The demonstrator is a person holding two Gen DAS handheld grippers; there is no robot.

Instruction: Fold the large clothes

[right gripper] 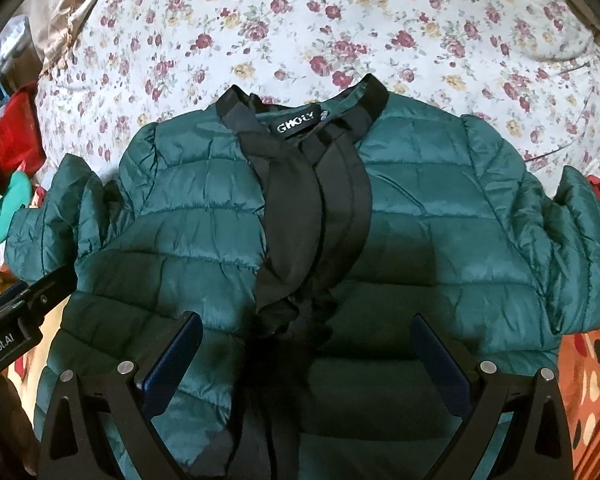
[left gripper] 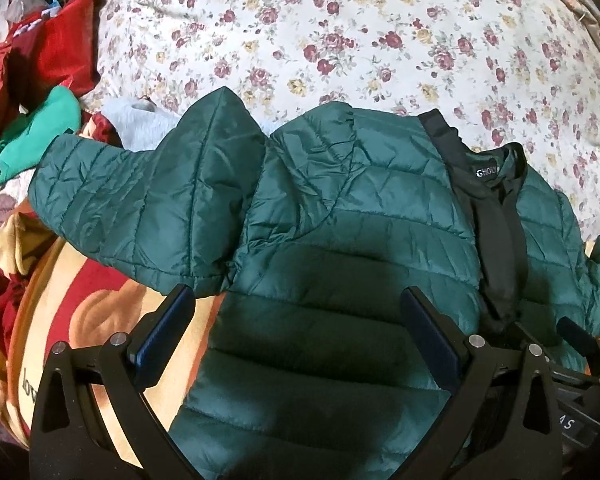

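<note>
- We saw the green quilted jacket (right gripper: 420, 208) spread front-up on the floral bed (right gripper: 340, 20).
- Left hand-held gripper (left gripper: 300, 320) and right hand-held gripper (right gripper: 308, 348) hung wide apart, seemingly just above it, gripping nothing.

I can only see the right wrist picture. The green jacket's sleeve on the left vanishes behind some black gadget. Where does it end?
Observer: The left sleeve lies stretched out sideways, and its cuff ends beside a bright green garment.
Operator: Is that gadget gripping it?
Observer: No. That is the left gripper, open, with its fingers spread over the jacket.
Operator: Anything behind the sleeve?
Observer: A pale fluffy garment.
</note>
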